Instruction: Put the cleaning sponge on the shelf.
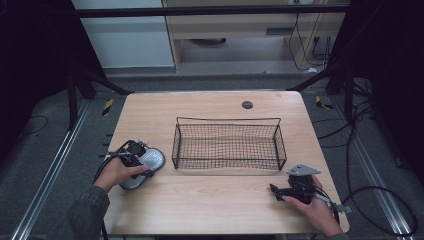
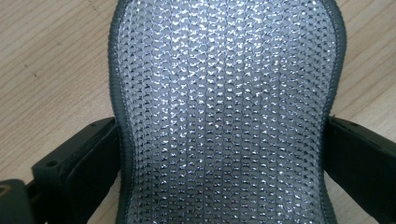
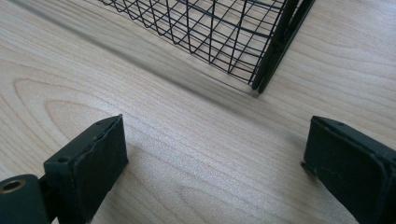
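Lying flat on the pale wooden table, a grey oval insole with a silvery, glittering mesh face and a darker stitched rim sat just left of the black wire basket, near that basket's front-left corner but apart from it. In the left gripper view the insole showed a close weave of small shiny cells running in rows, with a dark grey bound edge that curved in at a narrowed waist. The left gripper was set over that waist, one black jaw against each side edge; they bracketed the insole closely, though I could not tell whether they were pressing it or merely touching.

On the other side of the basket, near its front-right corner, the right gripper rested low on the table in the person's hand, pointing left. In the right gripper view its jaws stood wide apart with bare wood between them, grasping nothing, and the basket's corner post rose just ahead of them. The basket itself stood upright at the table's middle.
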A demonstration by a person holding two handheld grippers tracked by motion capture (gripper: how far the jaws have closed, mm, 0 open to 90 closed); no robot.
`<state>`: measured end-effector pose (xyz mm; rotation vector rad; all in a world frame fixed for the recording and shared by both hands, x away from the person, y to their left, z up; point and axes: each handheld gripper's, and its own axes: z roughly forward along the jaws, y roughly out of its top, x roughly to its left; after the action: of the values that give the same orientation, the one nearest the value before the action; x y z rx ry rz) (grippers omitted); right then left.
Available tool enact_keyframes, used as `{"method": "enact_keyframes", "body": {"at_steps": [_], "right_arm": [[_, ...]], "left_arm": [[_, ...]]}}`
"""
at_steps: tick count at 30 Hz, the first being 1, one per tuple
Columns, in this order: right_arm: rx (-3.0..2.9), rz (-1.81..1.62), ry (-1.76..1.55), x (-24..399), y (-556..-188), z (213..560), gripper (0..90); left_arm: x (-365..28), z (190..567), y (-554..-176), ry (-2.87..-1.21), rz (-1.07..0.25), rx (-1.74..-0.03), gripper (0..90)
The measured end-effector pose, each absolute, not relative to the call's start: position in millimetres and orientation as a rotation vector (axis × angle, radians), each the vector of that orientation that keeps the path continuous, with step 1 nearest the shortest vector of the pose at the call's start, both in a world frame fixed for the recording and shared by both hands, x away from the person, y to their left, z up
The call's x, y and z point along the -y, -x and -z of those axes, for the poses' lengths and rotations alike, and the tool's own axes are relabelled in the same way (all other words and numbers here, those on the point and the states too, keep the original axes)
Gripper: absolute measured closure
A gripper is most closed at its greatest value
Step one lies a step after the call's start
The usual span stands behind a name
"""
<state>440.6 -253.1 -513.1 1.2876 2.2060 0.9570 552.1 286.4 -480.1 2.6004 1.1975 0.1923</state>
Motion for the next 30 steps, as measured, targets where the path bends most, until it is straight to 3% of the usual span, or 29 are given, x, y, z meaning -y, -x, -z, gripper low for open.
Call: {"method": "enact_keyframes", "body": {"at_steps": [11, 18, 30], "right_arm": [[-2.207, -0.956, -1.285, 253.1, -440.6, 513.1, 6.1], [-2.208, -0.956, -1.285, 253.2, -440.6, 513.2, 6.1], [-2.207, -0.954, -1.28, 253.2, -440.9, 513.4, 6.0]], "left_arm": [[-286.3, 470.3, -546.5, -2.579, -0.264, -1.158, 4.8], [-279.1, 436.2, -534.9, -2.547, -0.381, -1.039, 5.0], [-264.5, 389.4, -528.5, -2.523, -0.47, -0.917, 5.3]]}}
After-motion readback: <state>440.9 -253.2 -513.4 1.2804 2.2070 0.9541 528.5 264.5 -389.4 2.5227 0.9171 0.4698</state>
